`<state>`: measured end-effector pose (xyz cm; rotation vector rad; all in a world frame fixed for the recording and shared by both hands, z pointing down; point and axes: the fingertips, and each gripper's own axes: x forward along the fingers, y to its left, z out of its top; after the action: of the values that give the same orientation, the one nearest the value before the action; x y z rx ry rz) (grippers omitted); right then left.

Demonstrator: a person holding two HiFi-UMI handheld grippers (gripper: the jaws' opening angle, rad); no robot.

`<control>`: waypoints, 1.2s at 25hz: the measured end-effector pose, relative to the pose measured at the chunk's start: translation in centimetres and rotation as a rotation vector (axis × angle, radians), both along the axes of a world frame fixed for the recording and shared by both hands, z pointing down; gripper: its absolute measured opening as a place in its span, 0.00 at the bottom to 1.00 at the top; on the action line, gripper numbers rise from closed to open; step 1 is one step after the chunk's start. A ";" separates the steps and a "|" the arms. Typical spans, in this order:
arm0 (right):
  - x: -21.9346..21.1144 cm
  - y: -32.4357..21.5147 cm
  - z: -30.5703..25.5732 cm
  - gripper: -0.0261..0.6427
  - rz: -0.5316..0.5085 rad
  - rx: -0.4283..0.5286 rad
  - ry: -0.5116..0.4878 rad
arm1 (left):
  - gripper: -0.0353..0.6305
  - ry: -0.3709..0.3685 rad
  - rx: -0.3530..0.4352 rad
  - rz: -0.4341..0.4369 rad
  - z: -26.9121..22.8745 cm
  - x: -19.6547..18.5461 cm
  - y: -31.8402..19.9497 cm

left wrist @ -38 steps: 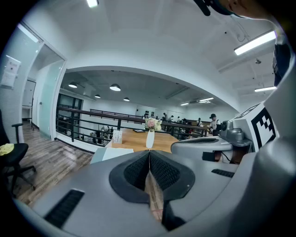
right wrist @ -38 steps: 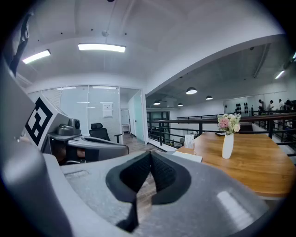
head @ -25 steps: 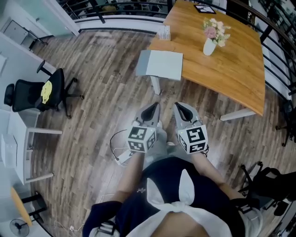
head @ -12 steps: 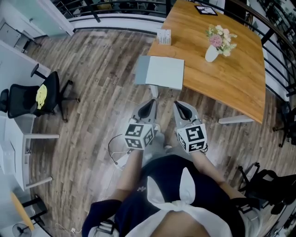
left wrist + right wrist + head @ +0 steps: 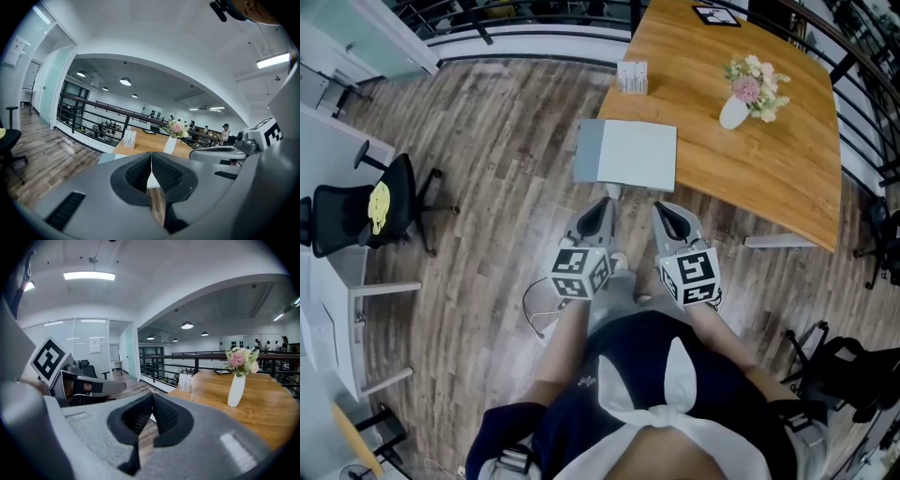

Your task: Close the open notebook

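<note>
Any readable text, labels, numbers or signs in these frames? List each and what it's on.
Nothing reads as words or numbers.
White card stand on the table: print too small to read.
Posted sheet in the right gripper view: blurred, unreadable.
Dark framed item at the table's far end: too small.
Left gripper and right gripper cubes: black-and-white square markers, no letters.
Open notebook: no writing can be made out.

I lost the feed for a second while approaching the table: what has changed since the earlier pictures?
The person has stepped toward the table, so the left gripper and right gripper are nearer the notebook on its near corner. Nothing was taken hold of or let go. Unchanged: both grippers shut and empty, side by side; the notebook lies open and untouched; the vase stands where it was.
</note>
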<state>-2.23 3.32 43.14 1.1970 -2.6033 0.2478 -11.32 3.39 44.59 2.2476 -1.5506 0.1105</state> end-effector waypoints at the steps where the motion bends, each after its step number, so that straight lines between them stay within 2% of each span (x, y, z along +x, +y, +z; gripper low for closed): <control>1: -0.3 -0.4 0.1 0.04 0.005 -0.003 0.001 | 0.08 0.003 -0.001 0.002 0.1 -0.4 -0.5; 17: -3.8 -5.1 2.0 0.04 0.080 -0.017 0.020 | 0.08 0.068 -0.050 0.045 2.9 -4.7 -6.4; 25: -4.5 -7.1 2.8 0.04 0.099 -0.025 0.028 | 0.08 0.095 -0.075 0.092 4.2 -5.2 -8.4; 30: -5.0 -7.9 3.7 0.04 0.099 -0.043 0.034 | 0.09 0.105 -0.094 0.088 5.3 -5.8 -9.4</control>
<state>-7.20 -4.57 46.84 1.3059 -2.5002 0.2989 -17.16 -6.00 49.89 2.2113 -1.3644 0.0868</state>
